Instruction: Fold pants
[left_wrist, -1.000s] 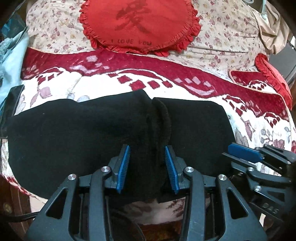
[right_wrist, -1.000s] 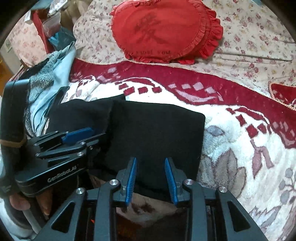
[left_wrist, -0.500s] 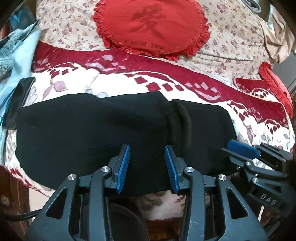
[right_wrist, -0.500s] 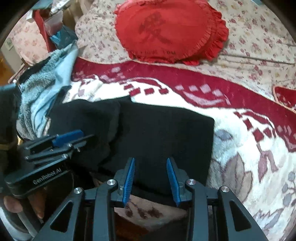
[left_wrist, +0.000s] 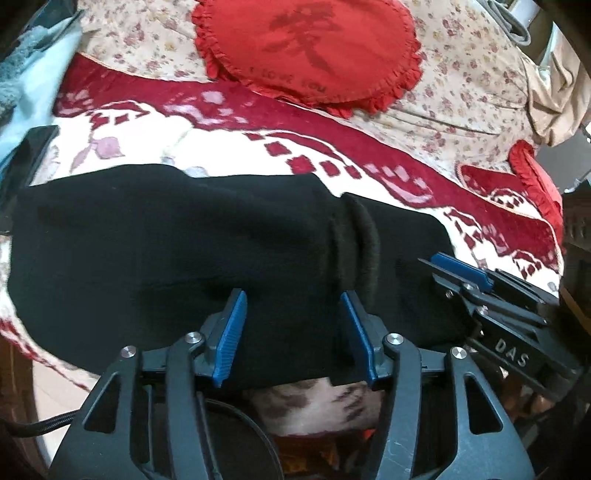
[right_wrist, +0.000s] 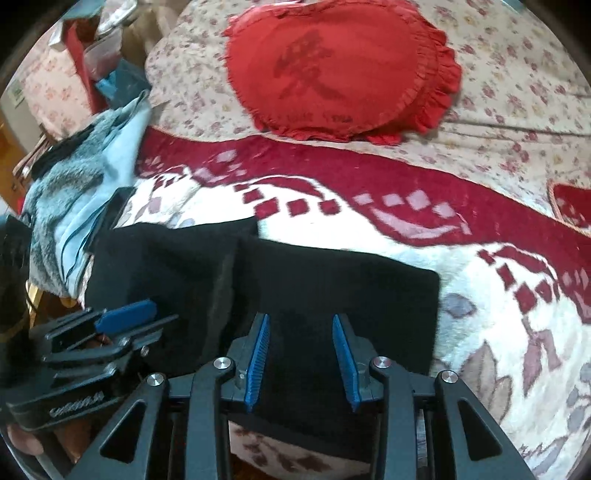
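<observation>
Black pants (left_wrist: 166, 243) lie flat across a red and white blanket (left_wrist: 147, 125), folded into a long band with a thick rolled ridge (left_wrist: 354, 240) right of centre. My left gripper (left_wrist: 295, 314) is open and empty, its blue pads over the near edge of the pants. My right gripper (right_wrist: 301, 339) is open and empty over the right end of the pants (right_wrist: 332, 288). Each gripper shows in the other's view: the right one (left_wrist: 465, 273) at the lower right, the left one (right_wrist: 122, 321) at the lower left.
A red heart cushion (left_wrist: 310, 48) lies on the flowered sheet behind the blanket. Light blue and grey clothes (right_wrist: 74, 206) are piled at the left. A dark flat object (left_wrist: 33, 147) lies by the pants' left end. A second red cushion (left_wrist: 535, 177) sits at the right.
Both grippers have shifted left along the near edge of the pants, so the ridge now sits right of my left gripper. Both stay open. The pants have not visibly moved.
</observation>
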